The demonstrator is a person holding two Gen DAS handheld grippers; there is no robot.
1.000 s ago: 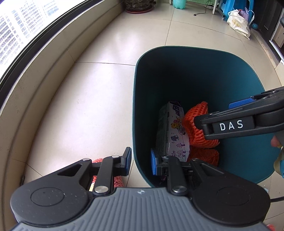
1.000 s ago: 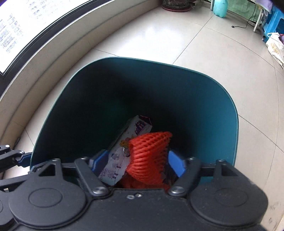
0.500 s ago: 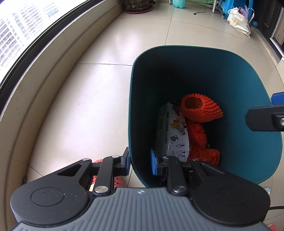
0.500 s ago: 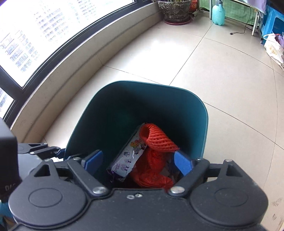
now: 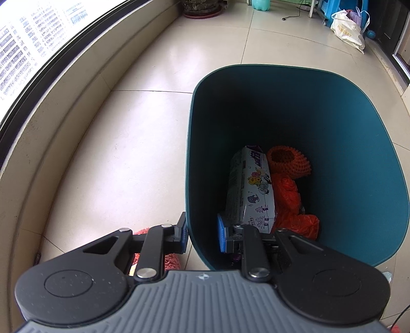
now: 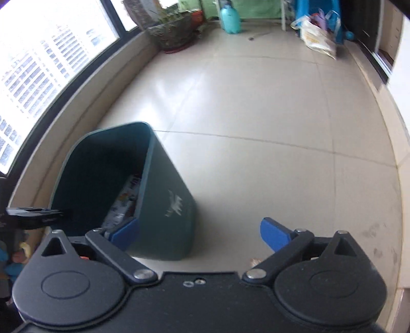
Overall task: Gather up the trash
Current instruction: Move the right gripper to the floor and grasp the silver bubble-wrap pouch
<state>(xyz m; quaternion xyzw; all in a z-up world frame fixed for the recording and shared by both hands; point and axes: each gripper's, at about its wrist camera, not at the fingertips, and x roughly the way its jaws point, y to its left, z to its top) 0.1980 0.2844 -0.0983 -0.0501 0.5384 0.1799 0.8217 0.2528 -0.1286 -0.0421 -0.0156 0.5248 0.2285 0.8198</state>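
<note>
A dark teal trash bin (image 5: pixel 358 158) stands tilted on the tiled floor. My left gripper (image 5: pixel 202 230) is shut on its near rim, one pad outside and one inside. Inside lie a white printed wrapper (image 5: pixel 251 189), an orange foam net (image 5: pixel 287 164) and orange plastic (image 5: pixel 292 202). In the right wrist view the bin (image 6: pixel 164 205) is at lower left. My right gripper (image 6: pixel 200 234) is open and empty, to the right of the bin above the floor.
A low ledge and a window run along the left (image 5: pixel 51 107). A red fuzzy item (image 5: pixel 153 258) lies on the floor under my left gripper. A plant pot (image 6: pixel 171 33), a teal bottle (image 6: pixel 230 18) and a white bag (image 6: pixel 317 38) stand at the far end.
My right gripper let go of the orange foam net, which fell into the bin. It then rose and swung right, away from the bin. My left gripper kept its hold on the rim.
</note>
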